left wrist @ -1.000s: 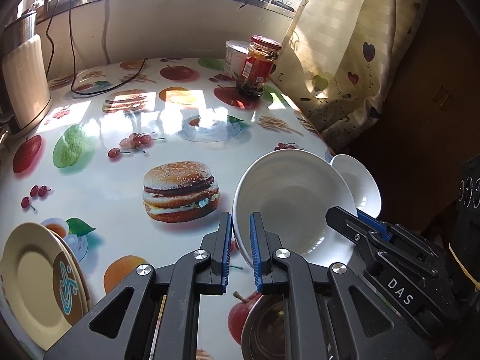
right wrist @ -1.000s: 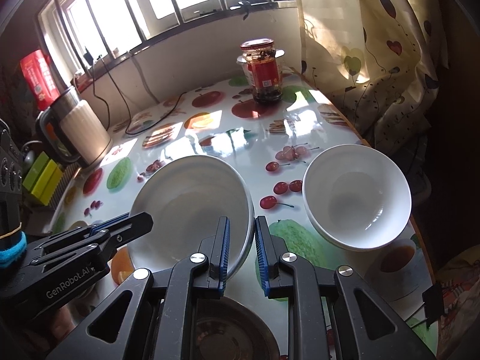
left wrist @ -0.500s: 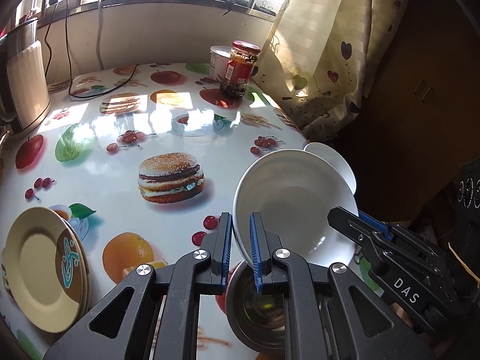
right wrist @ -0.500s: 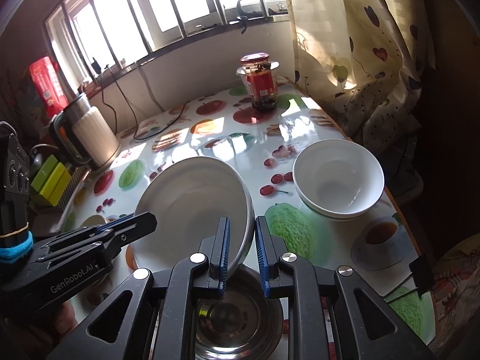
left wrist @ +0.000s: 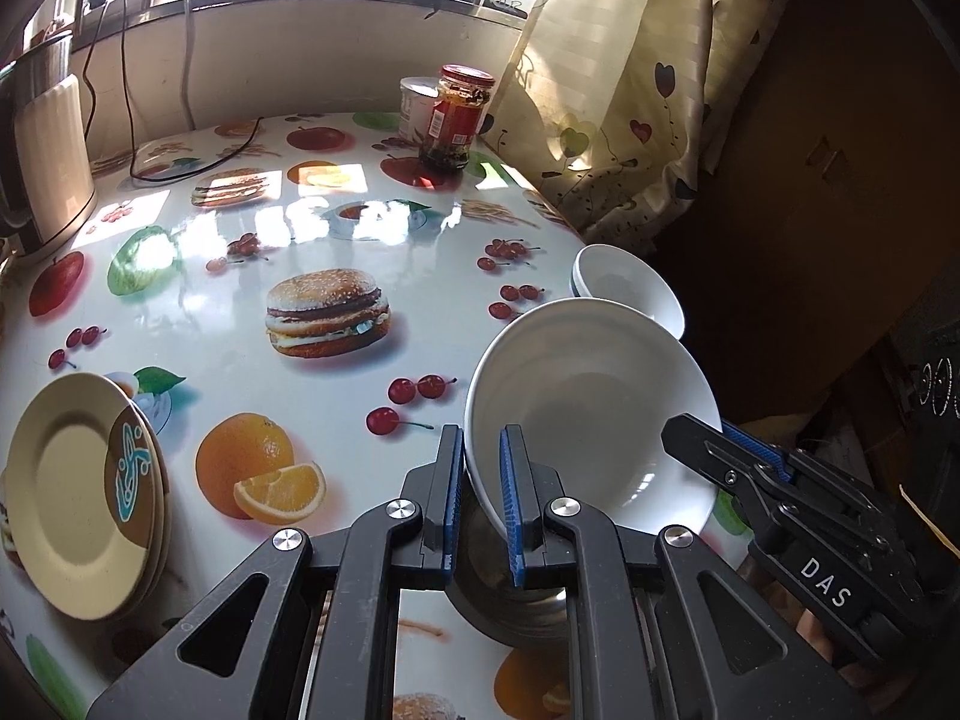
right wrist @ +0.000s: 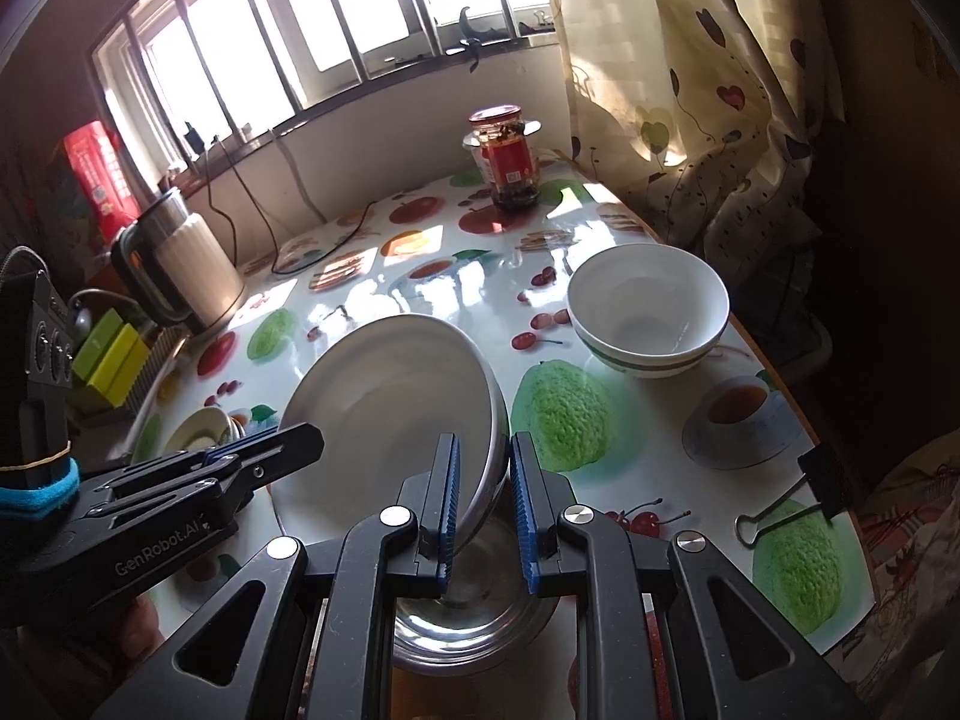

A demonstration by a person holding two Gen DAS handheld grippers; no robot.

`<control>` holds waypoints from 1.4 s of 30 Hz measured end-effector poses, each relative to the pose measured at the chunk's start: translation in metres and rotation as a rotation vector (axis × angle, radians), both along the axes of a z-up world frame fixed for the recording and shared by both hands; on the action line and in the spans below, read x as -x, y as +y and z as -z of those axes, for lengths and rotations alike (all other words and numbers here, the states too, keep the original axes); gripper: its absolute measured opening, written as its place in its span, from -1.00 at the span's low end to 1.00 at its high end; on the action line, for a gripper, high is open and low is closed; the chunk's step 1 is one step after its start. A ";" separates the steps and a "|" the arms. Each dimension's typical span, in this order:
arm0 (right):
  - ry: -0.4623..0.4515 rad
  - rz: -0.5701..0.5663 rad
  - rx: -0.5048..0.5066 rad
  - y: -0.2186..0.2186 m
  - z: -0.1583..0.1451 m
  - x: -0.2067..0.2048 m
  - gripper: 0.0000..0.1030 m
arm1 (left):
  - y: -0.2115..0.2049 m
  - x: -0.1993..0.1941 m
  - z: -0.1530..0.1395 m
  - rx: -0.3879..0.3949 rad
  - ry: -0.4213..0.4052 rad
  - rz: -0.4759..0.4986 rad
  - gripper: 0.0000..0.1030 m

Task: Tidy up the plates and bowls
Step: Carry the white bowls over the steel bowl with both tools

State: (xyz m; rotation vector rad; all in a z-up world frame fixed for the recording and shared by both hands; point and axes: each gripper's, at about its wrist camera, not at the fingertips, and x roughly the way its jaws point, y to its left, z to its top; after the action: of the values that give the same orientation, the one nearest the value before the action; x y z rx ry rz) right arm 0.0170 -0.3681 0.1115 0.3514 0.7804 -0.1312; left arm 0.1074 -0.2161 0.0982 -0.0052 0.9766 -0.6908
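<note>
A large white bowl [left wrist: 591, 408] [right wrist: 390, 402] hangs tilted between both grippers, just above a steel bowl [left wrist: 510, 600] [right wrist: 474, 618] on the table. My left gripper [left wrist: 482, 480] is shut on the bowl's left rim. My right gripper [right wrist: 485, 492] is shut on the opposite rim, and its jaws stand a little wider than before. Two stacked white bowls [right wrist: 648, 312] [left wrist: 627, 285] sit at the table's right edge. Stacked cream plates [left wrist: 84, 492] lie at the left.
A red-lidded jar [left wrist: 459, 117] [right wrist: 507, 159] and a white tub [left wrist: 414, 108] stand at the back. A kettle [right wrist: 180, 270] with a cord is at the back left. A binder clip [right wrist: 798, 498] lies near the right edge. A curtain [left wrist: 630, 78] hangs on the right.
Both grippers have carried the large white bowl back toward the near table edge, over the steel bowl. The right gripper's jaws have widened slightly.
</note>
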 end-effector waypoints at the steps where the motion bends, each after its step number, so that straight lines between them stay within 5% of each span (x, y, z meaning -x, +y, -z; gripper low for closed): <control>1: 0.002 0.003 -0.001 0.001 0.001 0.002 -0.67 | 0.001 0.001 0.001 -0.002 0.002 0.000 -0.75; 42: 0.087 0.013 -0.056 0.008 0.042 0.028 -0.66 | 0.001 0.016 0.031 -0.051 0.093 -0.003 -0.75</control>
State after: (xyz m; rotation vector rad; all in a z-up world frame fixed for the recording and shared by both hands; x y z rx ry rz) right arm -0.0108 -0.3604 0.0695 0.4056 0.8696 -0.1379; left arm 0.0915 -0.2147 0.0673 0.0062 1.0830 -0.6677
